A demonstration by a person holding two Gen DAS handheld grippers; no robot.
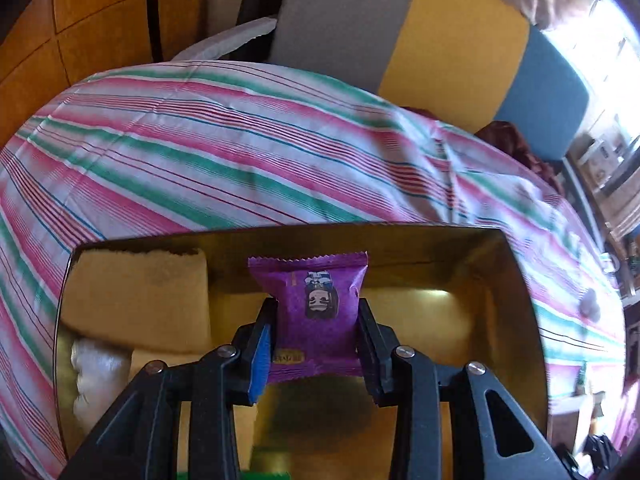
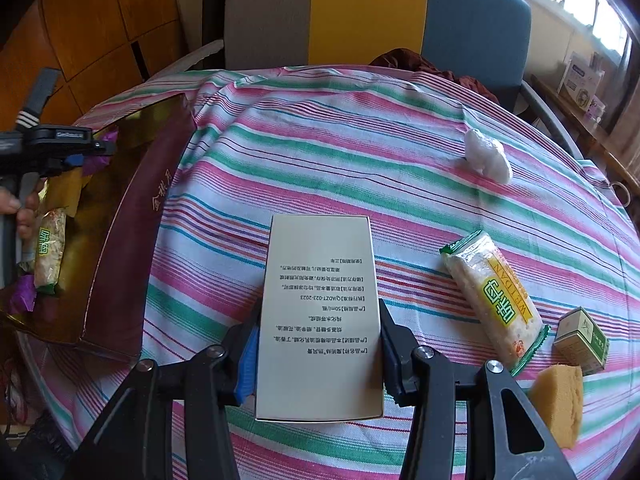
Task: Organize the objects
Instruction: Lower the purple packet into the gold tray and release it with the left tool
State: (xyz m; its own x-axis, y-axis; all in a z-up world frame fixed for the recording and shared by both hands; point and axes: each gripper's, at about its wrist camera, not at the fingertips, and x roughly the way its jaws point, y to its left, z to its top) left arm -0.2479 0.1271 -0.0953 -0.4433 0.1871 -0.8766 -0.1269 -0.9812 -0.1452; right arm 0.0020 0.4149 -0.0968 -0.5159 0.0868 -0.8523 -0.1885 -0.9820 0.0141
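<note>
My left gripper (image 1: 316,320) is shut on a purple snack packet (image 1: 316,300) and holds it over the gold-lined box (image 1: 508,272). The box holds a yellow sponge (image 1: 140,300) and a white wrapped item (image 1: 100,376). My right gripper (image 2: 318,332) is shut on a white carton with printed text (image 2: 320,320), held above the striped tablecloth (image 2: 360,160). In the right wrist view the maroon box (image 2: 136,220) stands at the left with the left gripper (image 2: 60,148) over it and a green-labelled snack pack (image 2: 50,248) inside.
On the cloth at the right lie a long rice-cracker pack (image 2: 496,300), a small green-and-white box (image 2: 580,336), a yellow sponge (image 2: 560,400) and a white wrapped lump (image 2: 488,156). A grey, yellow and blue chair back (image 2: 376,12) stands behind the table.
</note>
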